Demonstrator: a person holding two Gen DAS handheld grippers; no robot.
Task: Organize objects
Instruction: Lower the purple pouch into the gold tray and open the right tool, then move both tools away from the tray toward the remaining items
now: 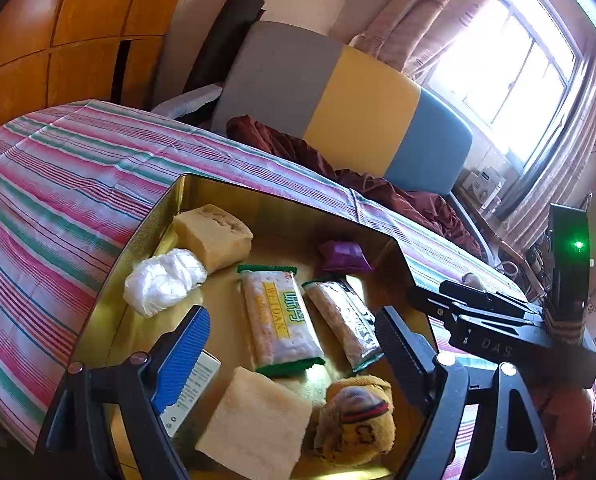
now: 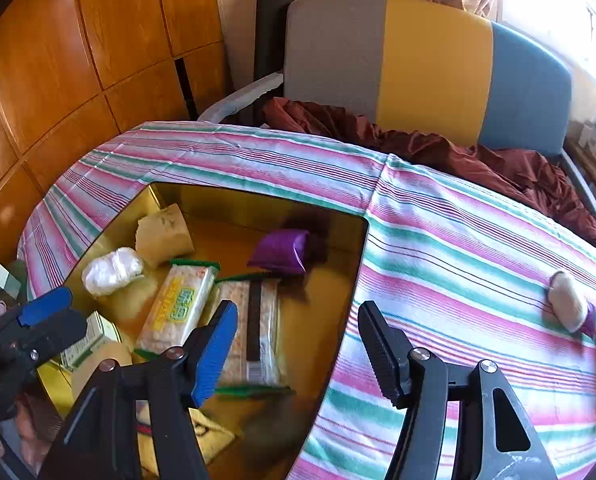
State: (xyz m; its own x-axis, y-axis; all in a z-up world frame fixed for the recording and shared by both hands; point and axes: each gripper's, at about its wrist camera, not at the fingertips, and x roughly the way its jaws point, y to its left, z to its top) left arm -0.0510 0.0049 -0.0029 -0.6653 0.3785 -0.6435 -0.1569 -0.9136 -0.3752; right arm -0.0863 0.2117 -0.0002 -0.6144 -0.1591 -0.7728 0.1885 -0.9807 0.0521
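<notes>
A gold tin box sits on the striped cloth. In it lie two wafer packets, a purple packet, a white plastic wad, pale sponge blocks, a small white-green carton and a rolled yellow sock. My left gripper is open above the box, empty. My right gripper is open over the box's right edge, empty. A beige and purple rolled sock lies on the cloth at the right.
The striped cloth covers the table. Behind it stands a grey, yellow and blue chair with a maroon cloth on its seat. A wooden wardrobe is at the left. The right gripper's body shows in the left wrist view.
</notes>
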